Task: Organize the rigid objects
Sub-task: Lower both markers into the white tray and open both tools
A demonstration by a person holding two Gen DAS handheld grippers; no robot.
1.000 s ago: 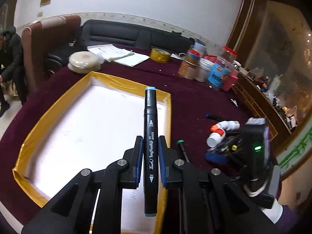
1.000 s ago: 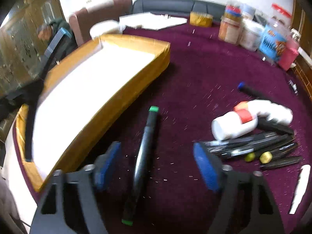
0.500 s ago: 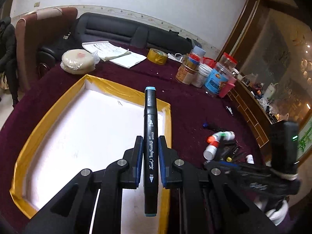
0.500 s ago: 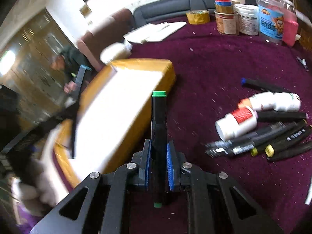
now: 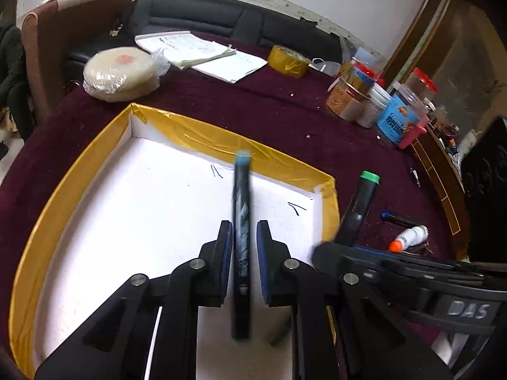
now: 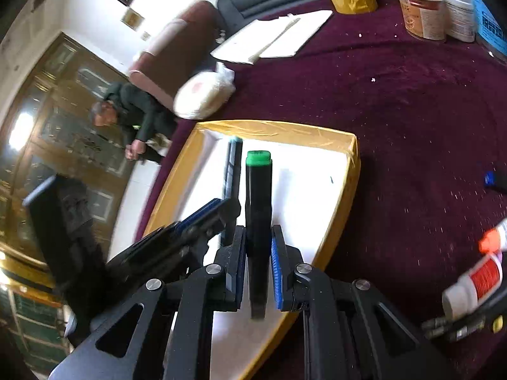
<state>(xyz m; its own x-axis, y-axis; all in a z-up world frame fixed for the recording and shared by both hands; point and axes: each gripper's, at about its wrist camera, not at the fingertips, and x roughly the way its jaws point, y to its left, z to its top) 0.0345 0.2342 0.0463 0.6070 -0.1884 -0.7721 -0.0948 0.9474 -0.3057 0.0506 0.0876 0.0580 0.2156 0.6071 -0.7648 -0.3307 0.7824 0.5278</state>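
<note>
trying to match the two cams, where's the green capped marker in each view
Left wrist: the green capped marker is right of centre, slanting up beside the tray's right corner, held by the right gripper.
Right wrist: the same marker stands at centre between the fingers, over the tray.
Shared landmark: the yellow-taped tray.

A roll of yellow packing tape [image 5: 288,61] sits at the far edge of a maroon-covered table [image 5: 253,107], beside open sheets of paper [image 5: 202,53] and, to the left, a plastic-wrapped round white disc [image 5: 122,72]. Jars and tins [image 5: 374,98] cluster at far right. Behind, a black sofa [image 5: 221,19] lines the wall; a man in dark clothes [image 6: 126,110] bends forward at left.
</note>
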